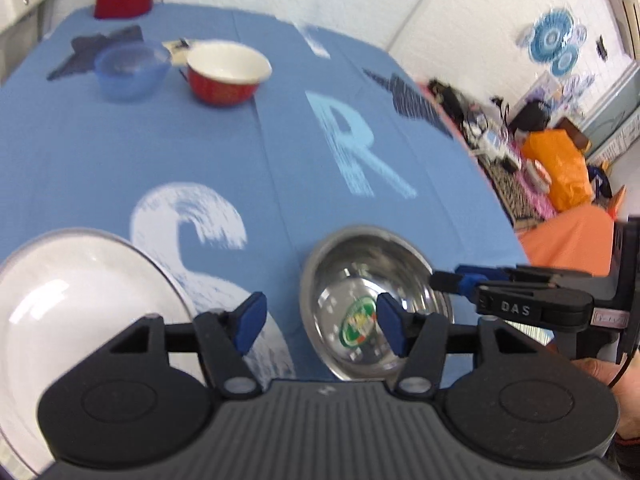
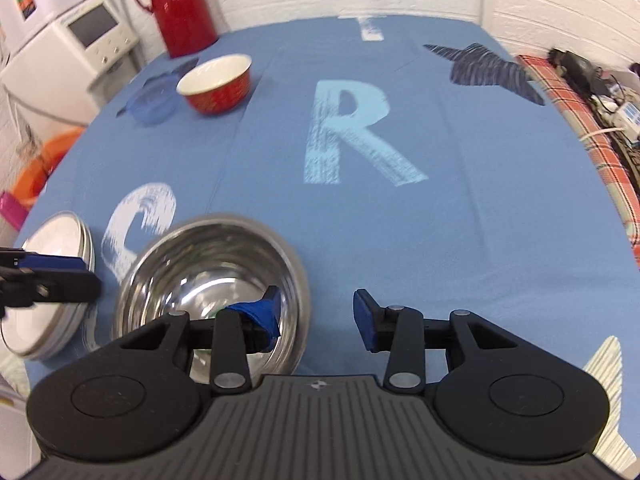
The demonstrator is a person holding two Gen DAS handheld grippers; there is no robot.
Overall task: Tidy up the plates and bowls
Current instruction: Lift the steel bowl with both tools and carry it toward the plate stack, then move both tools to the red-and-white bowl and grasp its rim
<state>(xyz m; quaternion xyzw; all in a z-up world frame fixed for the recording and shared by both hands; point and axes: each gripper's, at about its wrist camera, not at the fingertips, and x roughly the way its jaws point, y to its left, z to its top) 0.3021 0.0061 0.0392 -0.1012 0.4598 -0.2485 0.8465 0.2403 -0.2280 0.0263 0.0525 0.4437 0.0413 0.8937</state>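
Right tool [image 2: 318,320] "DAS" by stickered steel bowl [image 1: 376,280]; cloth [image 2: 400,220] "R".

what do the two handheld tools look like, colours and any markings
Both match: the left tool and right tool have black linkage arms with silver pivot pins, blue pads on the fingertips, round black housings and a ribbed grey base. The right tool's finger reads "DAS" in the left wrist view, with a thin black cable near the hand.

The tablecloth [image 2: 440,220] bears large letters "R" and "S"; the right gripper [image 1: 444,280] reads "DAS"
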